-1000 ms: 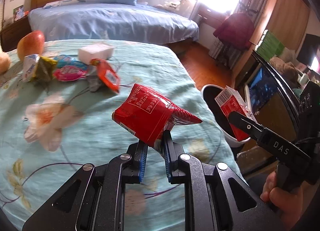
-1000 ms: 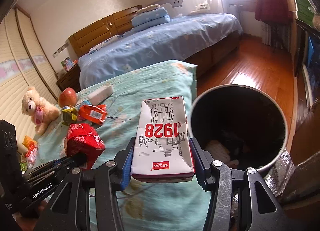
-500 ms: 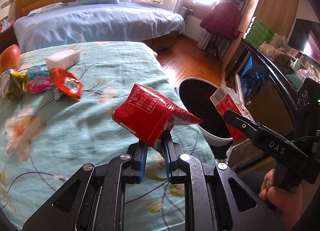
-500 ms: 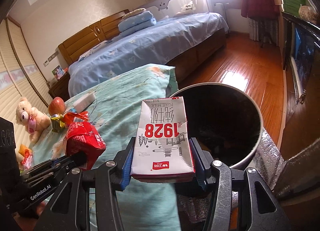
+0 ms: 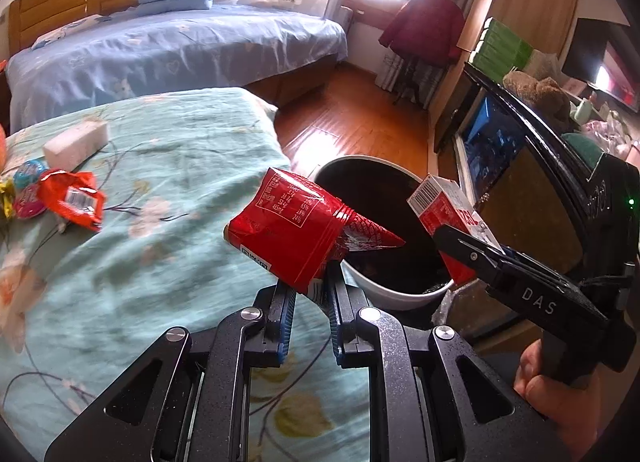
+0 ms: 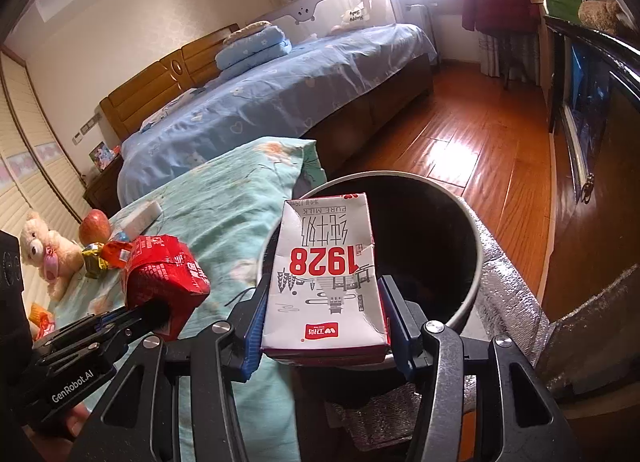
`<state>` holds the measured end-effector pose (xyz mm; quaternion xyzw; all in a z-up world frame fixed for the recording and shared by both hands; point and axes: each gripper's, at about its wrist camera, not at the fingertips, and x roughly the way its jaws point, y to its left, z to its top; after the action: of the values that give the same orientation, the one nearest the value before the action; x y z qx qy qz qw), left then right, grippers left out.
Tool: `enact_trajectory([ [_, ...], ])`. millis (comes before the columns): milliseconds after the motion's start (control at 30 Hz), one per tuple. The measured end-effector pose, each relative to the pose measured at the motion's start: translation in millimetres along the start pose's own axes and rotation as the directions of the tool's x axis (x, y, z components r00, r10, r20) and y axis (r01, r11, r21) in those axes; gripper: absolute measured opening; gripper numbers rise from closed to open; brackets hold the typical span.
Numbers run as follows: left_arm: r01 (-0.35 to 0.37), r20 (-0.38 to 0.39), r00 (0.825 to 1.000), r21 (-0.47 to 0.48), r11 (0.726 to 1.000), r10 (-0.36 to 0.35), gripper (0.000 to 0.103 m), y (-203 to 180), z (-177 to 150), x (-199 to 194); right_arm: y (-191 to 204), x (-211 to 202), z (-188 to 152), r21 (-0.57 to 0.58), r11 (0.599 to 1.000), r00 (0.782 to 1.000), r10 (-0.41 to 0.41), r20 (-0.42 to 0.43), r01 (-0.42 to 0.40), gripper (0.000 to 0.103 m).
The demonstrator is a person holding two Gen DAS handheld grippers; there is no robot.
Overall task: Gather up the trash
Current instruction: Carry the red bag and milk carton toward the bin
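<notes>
My left gripper (image 5: 310, 290) is shut on a red snack wrapper (image 5: 296, 238) and holds it over the bed's edge, its tip reaching over the bin's near rim. My right gripper (image 6: 324, 318) is shut on a white and red milk carton (image 6: 326, 270) marked 1928, held over the open mouth of the round dark trash bin (image 6: 474, 258). The bin (image 5: 400, 296) stands on the floor beside the bed. The carton also shows in the left wrist view (image 5: 448, 214), and the wrapper in the right wrist view (image 6: 160, 274).
On the teal floral bedspread (image 5: 120, 262) lie an orange-red wrapper (image 5: 72, 198), a white block (image 5: 76, 138) and small coloured wrappers (image 5: 24, 190). An apple (image 6: 94, 226) and a teddy bear (image 6: 44, 254) sit farther back. A blue bed (image 5: 168, 42), wood floor and TV cabinet (image 5: 520, 166) surround.
Both grippers have moved toward the bin with their loads. The carton now hangs over the bin's mouth and the red wrapper is near its rim.
</notes>
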<state>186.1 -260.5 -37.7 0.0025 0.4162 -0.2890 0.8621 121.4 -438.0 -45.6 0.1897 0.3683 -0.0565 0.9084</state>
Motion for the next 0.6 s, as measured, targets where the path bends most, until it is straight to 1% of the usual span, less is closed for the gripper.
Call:
enact_trajectory([
  [600,0.023,-0.05,0.999,0.042,0.999,-0.021,0.014,-28.0,18.1,34.2,-29.2,10.7,16.2,0.034,0.999,1.0,-0.021,-0.01,0.022,0.052],
])
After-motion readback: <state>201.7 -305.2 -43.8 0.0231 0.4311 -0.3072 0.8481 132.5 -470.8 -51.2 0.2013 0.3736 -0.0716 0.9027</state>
